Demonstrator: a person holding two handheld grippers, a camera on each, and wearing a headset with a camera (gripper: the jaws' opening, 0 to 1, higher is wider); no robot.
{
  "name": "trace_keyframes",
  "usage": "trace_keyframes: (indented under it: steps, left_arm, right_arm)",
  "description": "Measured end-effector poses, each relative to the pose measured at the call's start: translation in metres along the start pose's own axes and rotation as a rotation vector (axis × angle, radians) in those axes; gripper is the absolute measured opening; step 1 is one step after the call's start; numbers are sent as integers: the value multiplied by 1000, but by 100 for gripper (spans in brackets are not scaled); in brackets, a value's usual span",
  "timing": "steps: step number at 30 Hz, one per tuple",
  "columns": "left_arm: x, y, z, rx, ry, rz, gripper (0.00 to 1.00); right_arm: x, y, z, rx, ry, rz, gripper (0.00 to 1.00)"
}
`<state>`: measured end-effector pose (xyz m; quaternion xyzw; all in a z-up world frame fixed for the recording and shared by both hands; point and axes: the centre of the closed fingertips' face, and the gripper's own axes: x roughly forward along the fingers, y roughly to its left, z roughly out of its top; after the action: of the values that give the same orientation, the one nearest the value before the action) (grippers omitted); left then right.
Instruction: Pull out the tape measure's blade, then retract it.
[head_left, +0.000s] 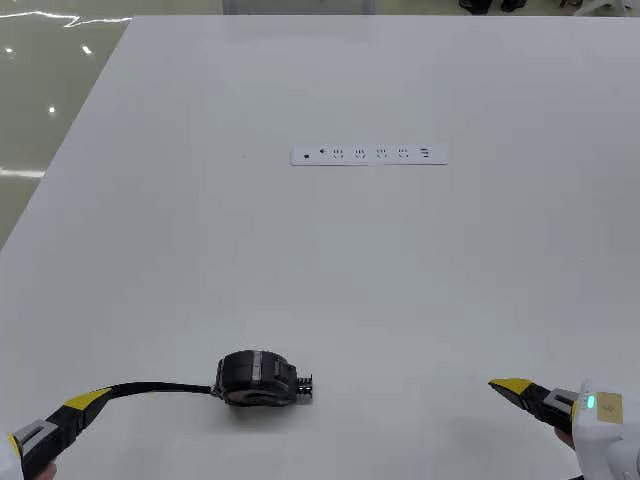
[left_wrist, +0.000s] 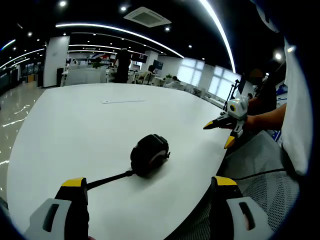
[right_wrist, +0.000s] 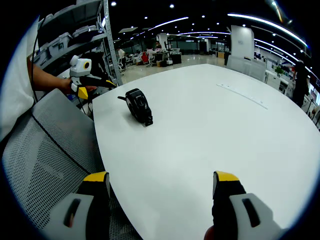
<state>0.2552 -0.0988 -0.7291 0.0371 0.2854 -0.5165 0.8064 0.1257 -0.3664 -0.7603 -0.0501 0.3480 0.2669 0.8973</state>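
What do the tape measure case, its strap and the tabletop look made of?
Tape measure case: black, looks like moulded plastic or rubber, matte with a faint sheen on the side.
Strap: black, thin, lying in a curve, so likely cord or webbing; too small to tell which.
Tabletop: white, smooth, low-gloss, probably laminate.

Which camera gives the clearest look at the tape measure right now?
Head view: the tape measure lies unblocked, seen sharply from above with its strap stretched out. The left gripper view shows it side-on and distorted; the right gripper view shows it smaller, farther away.
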Motion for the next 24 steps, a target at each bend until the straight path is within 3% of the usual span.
trace_keyframes:
  steps: [20,24]
  left_arm:
    - [0,0,1,6,3,-3,100]
    - [1,0,3,10,2,-7,100]
  right_arm:
    - [0,-1,4,6,-14,-4,85]
    - [2,0,1,-23,6,-1,85]
